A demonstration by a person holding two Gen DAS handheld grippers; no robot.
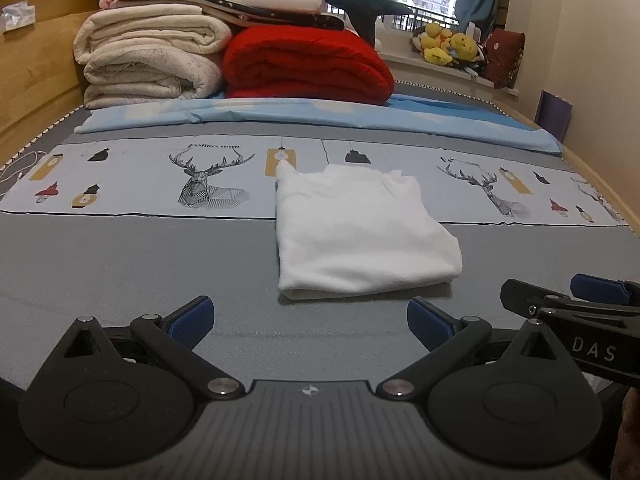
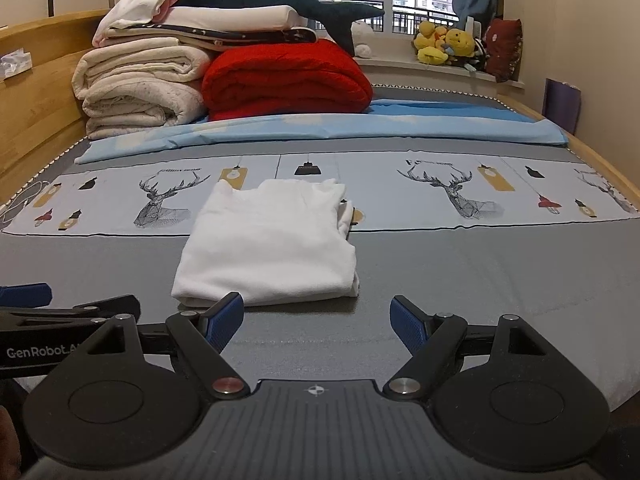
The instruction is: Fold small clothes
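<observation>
A small white garment [image 1: 360, 232] lies folded into a neat rectangle on the grey bedsheet [image 1: 140, 264], its far end over the printed deer band. My left gripper [image 1: 310, 322] hovers just short of the garment's near edge, jaws wide open with nothing between the blue pads. In the right wrist view the same garment [image 2: 272, 252] sits straight ahead, and my right gripper [image 2: 318, 320] is open and empty, its left pad [image 2: 226, 318] close to the garment's near edge. Each gripper shows at the edge of the other's view: the right gripper [image 1: 560, 300], the left gripper [image 2: 60, 304].
Stacked cream blankets [image 1: 148, 60] and a folded red blanket [image 1: 304, 64] stand at the back of the bed, with a light blue sheet [image 1: 320, 114] in front of them. A wooden bed frame [image 1: 36, 64] runs along the left. Plush toys [image 1: 448, 46] sit on the window sill.
</observation>
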